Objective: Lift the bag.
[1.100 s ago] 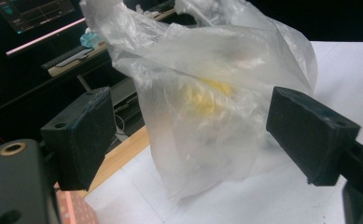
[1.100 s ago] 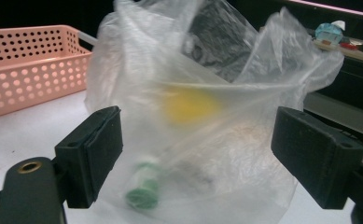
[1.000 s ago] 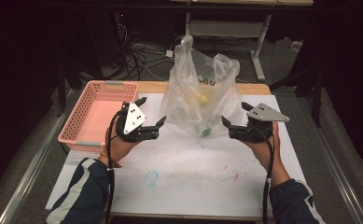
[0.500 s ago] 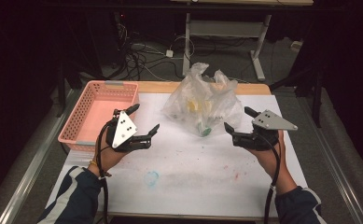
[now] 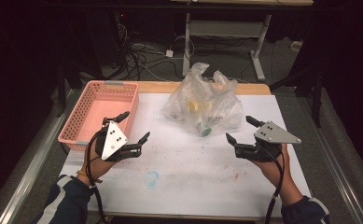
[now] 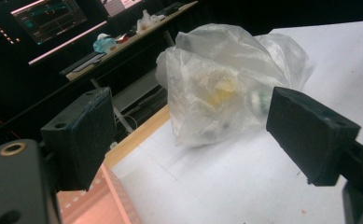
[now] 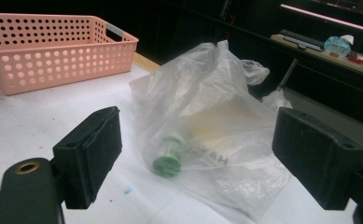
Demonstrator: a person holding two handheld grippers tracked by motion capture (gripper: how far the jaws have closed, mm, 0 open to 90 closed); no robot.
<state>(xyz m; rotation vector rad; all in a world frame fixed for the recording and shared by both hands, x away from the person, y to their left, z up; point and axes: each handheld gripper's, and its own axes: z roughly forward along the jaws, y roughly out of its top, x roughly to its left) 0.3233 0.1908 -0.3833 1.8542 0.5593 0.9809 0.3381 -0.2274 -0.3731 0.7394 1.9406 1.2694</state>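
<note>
In the high view, the left gripper (image 5: pixel 136 127) is in the lower left of the frame, turned so its grey three-cornered plate stands almost on edge, and its jaws are spread wide with nothing between them. The right gripper (image 5: pixel 239 129) is in the lower right, its plate lying nearly flat; its jaws are also wide apart and empty. Both point toward the crumpled clear plastic bag (image 5: pixel 203 103), which lies on the white sheet of the table (image 5: pixel 188 186) in the upper centre, apart from both grippers.

The right gripper view shows inside the bag (image 7: pixel 207 126) a small bottle with a green cap (image 7: pixel 168 159) lying on its side, and some pale yellow thing behind it. In the left gripper view the bag (image 6: pixel 226 84) shows the yellow thing more than the green one, which is half hidden behind the right jaw.

The pink plastic basket with holes (image 5: pixel 79 122) stands at the left of the table, just beside the left gripper. What the yellow thing is, I cannot tell through the wrinkled plastic.
</note>
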